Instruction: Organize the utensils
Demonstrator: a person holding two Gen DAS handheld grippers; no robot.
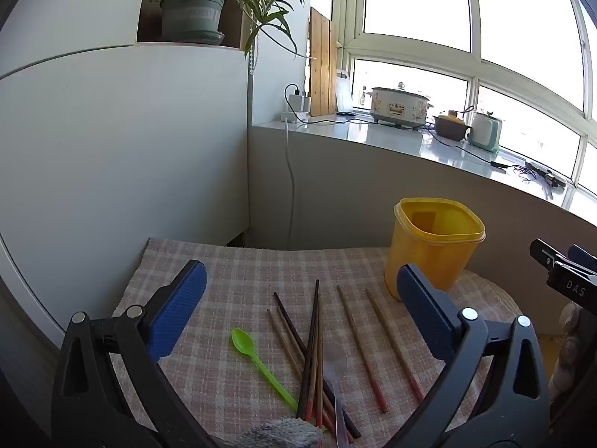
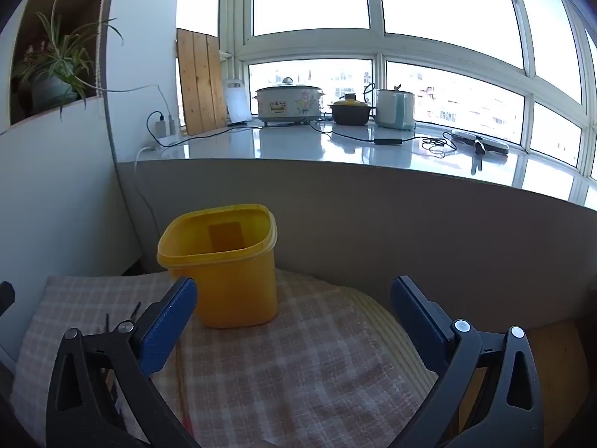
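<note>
Chopsticks [image 1: 317, 354], green spoon [image 1: 261, 366] beside yellow container [image 1: 434, 246]

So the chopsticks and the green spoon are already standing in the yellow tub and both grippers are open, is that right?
Not quite. The chopsticks and green spoon lie on the checked cloth, as the left wrist view shows; the yellow tub looks empty. Left gripper and right gripper are indeed open.

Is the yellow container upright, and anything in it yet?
Upright, lid off. The yellow container stands on the checked cloth; no utensil pokes above its rim, though its bottom is hidden. The chopsticks lie on the cloth.
</note>
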